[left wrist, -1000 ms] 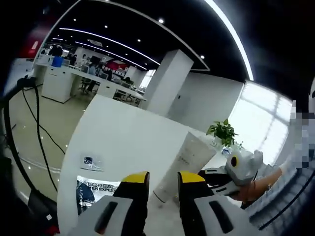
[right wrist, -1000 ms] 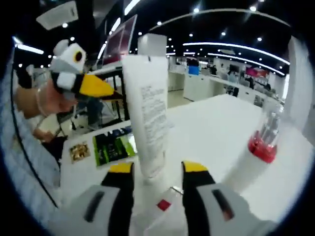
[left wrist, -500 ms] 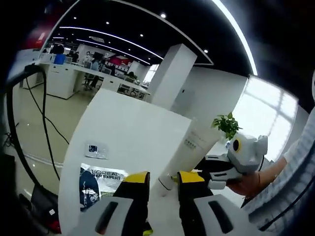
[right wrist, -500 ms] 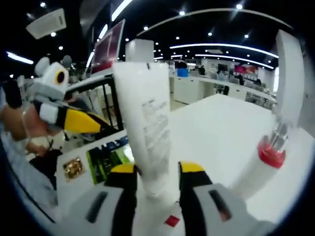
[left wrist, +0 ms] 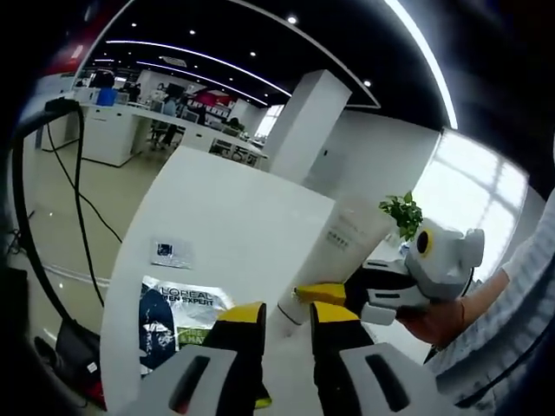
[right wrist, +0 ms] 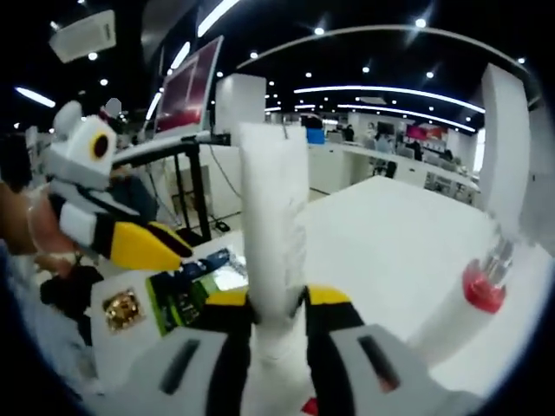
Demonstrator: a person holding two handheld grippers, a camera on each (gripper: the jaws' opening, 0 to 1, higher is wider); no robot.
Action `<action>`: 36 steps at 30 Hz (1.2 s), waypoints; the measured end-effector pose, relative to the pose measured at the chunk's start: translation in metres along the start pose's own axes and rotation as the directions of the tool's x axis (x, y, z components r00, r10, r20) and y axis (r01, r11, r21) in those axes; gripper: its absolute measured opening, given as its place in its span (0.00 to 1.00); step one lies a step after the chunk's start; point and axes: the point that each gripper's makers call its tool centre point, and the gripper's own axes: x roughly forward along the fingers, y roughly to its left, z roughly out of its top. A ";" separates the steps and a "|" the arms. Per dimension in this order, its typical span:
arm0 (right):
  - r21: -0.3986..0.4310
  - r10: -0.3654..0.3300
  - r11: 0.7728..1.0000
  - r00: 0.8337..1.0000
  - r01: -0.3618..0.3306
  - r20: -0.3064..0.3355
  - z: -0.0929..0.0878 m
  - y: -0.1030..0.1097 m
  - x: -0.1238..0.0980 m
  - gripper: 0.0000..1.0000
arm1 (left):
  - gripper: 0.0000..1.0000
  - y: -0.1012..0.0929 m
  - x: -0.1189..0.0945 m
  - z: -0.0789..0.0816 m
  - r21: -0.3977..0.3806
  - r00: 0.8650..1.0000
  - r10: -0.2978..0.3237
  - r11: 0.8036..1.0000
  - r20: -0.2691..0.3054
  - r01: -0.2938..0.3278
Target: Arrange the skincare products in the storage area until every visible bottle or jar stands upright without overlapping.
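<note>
A tall white tube point(right wrist: 273, 217) stands cap-down on the white table point(right wrist: 390, 234), and my right gripper point(right wrist: 276, 299) is shut on its lower part. In the left gripper view the same tube point(left wrist: 347, 247) leans at the table's near corner, with the right gripper point(left wrist: 334, 299) clamping it from the right, held by a person's hand. My left gripper point(left wrist: 286, 314) is open just short of the tube's cap, nothing between its jaws. It enters the right gripper view as the left gripper point(right wrist: 143, 247). A white bottle with a red collar point(right wrist: 481, 286) stands to the right.
A L'Oreal sachet point(left wrist: 178, 312) and a small sachet point(left wrist: 172, 251) lie flat on the table point(left wrist: 225, 208). A green sachet point(right wrist: 191, 290) and a gold one point(right wrist: 121, 310) lie left of the tube. Cables hang beyond the table's left edge. An office floor lies behind.
My right jaws have closed onto the tube, which now shows edge-on and narrower. The left gripper has come closer to the tube.
</note>
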 end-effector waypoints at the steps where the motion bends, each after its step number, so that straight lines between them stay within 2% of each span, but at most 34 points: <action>1: 0.000 0.010 1.000 1.000 -0.010 0.001 0.000 -0.001 0.000 0.22 | 0.21 0.000 0.000 0.000 0.007 1.000 -0.001 1.000 -0.002 0.001; 5: -0.024 0.144 0.989 0.990 -0.144 0.009 -0.001 0.003 -0.003 0.21 | 0.21 0.002 0.001 -0.003 0.043 1.000 -0.008 0.999 -0.004 0.008; 6: -0.022 0.154 0.988 0.988 -0.154 0.009 -0.001 0.003 -0.004 0.21 | 0.22 0.003 0.002 -0.004 0.062 1.000 -0.013 0.998 -0.008 0.014; 8: -0.023 0.214 0.977 0.977 -0.214 0.001 -0.002 0.004 -0.007 0.21 | 0.22 0.003 0.004 -0.007 0.089 0.999 -0.022 0.996 -0.028 0.025; 10: -0.027 0.277 0.961 0.961 -0.277 -0.002 -0.003 0.006 -0.009 0.21 | 0.23 0.003 0.009 -0.012 0.162 0.997 -0.042 0.985 -0.062 0.052; 11: -0.032 0.282 0.959 0.959 -0.282 -0.004 -0.003 0.004 -0.010 0.21 | 0.23 0.002 0.011 -0.013 0.182 0.997 -0.048 0.981 -0.068 0.060; 13: -0.041 0.330 0.943 0.944 -0.330 -0.006 -0.004 0.007 -0.012 0.21 | 0.26 -0.001 0.017 -0.014 0.222 0.994 -0.074 0.971 -0.077 0.089; 15: -0.059 0.339 0.939 0.941 -0.339 -0.011 -0.004 0.007 -0.013 0.21 | 0.32 -0.003 0.022 -0.016 0.251 0.992 -0.095 0.961 -0.086 0.114; 16: -0.098 0.386 0.917 0.922 -0.386 -0.019 -0.005 0.013 -0.015 0.21 | 0.36 -0.007 0.029 -0.021 0.305 0.986 -0.125 0.940 -0.111 0.153; 19: -0.125 0.423 0.897 0.905 -0.424 -0.029 -0.007 0.019 -0.017 0.21 | 0.48 -0.012 0.038 -0.031 0.360 0.976 -0.145 0.912 -0.165 0.196; 22: -0.128 0.454 0.881 0.890 -0.455 -0.032 -0.007 0.020 -0.018 0.21 | 0.48 -0.016 0.047 -0.042 0.418 0.966 -0.155 0.879 -0.208 0.231; 24: -0.117 0.493 0.862 0.869 -0.494 -0.040 -0.008 0.023 -0.021 0.21 | 0.48 -0.019 0.054 -0.049 0.449 0.958 -0.159 0.856 -0.240 0.255; 27: -0.125 0.508 0.851 0.860 -0.510 -0.051 -0.009 0.026 -0.022 0.20 | 0.47 -0.025 0.060 -0.055 0.479 0.950 -0.168 0.832 -0.262 0.280; 29: -0.125 0.527 0.839 0.848 -0.530 -0.058 -0.010 0.031 -0.026 0.20 | 0.47 -0.042 0.066 -0.059 0.527 0.930 -0.233 0.772 -0.284 0.355; 30: -0.123 0.529 0.838 0.846 -0.532 -0.058 -0.010 0.031 -0.026 0.20 | 0.46 -0.044 0.066 -0.059 0.525 0.929 -0.236 0.772 -0.286 0.358; 31: -0.117 0.536 0.834 0.842 -0.539 -0.057 -0.011 0.034 -0.027 0.20 | 0.44 -0.047 0.069 -0.061 0.511 0.932 -0.230 0.786 -0.281 0.348; 32: -0.116 0.536 0.834 0.842 -0.539 -0.057 -0.011 0.035 -0.028 0.20 | 0.40 -0.047 0.069 -0.061 0.510 0.933 -0.230 0.788 -0.279 0.346; 33: -0.119 0.536 0.834 0.842 -0.539 -0.056 -0.011 0.037 -0.028 0.20 | 0.35 -0.045 0.073 -0.059 0.496 0.945 -0.205 0.811 -0.256 0.310; 34: -0.120 0.536 0.834 0.843 -0.538 -0.056 -0.011 0.037 -0.028 0.20 | 0.30 -0.040 0.075 -0.055 0.498 0.958 -0.171 0.825 -0.232 0.268; 35: -0.121 0.532 0.836 0.845 -0.535 -0.055 -0.011 0.037 -0.028 0.20 | 0.30 -0.040 0.075 -0.055 0.492 0.957 -0.173 0.827 -0.233 0.270; 36: -0.120 0.528 0.839 0.847 -0.531 -0.055 -0.011 0.036 -0.027 0.20 | 0.30 -0.042 0.074 -0.056 0.450 0.958 -0.172 0.854 -0.228 0.260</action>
